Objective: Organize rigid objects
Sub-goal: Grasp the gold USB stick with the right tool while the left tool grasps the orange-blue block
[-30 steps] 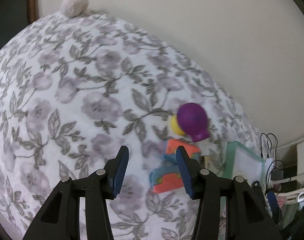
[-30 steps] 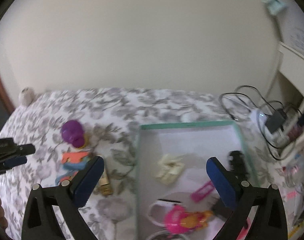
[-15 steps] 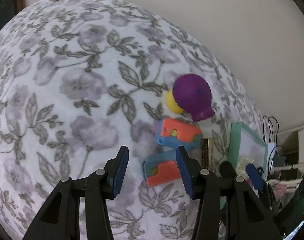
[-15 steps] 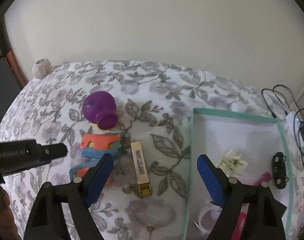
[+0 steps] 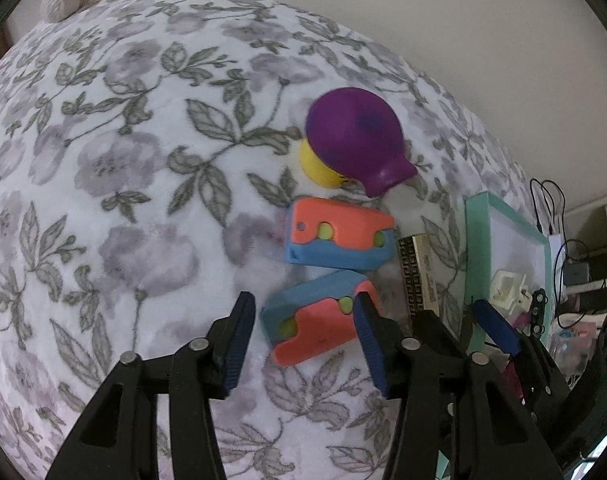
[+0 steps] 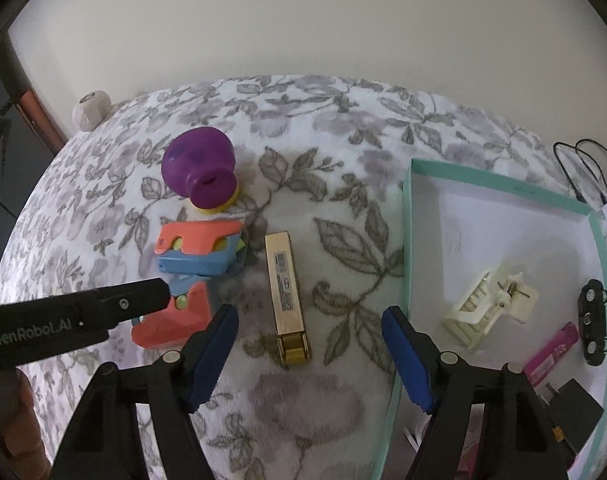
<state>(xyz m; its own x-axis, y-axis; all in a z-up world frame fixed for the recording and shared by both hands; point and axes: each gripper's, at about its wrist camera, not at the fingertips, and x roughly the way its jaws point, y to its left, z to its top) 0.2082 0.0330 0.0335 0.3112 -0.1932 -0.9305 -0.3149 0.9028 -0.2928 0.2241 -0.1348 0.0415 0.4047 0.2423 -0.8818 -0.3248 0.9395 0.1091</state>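
Left gripper point(image 5: 303, 334) jaws just widened, apart, straddling near orange-and-blue block point(image 5: 321, 322) on floral cover point(image 5: 123, 160), untouched, right gripper point(image 6: 309, 356) jaws narrowing yet apart, gold box point(image 6: 286, 296) lying between, teal tray point(image 6: 407, 240) beside.

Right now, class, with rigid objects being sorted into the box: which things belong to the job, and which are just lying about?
Job:
- two orange-and-blue plastic blocks, near and far
- gold rectangular case
- purple bulb-shaped toy
- teal-rimmed white box
- left gripper, open
- right gripper, open

Lying about:
- black cables
- cream yarn ball
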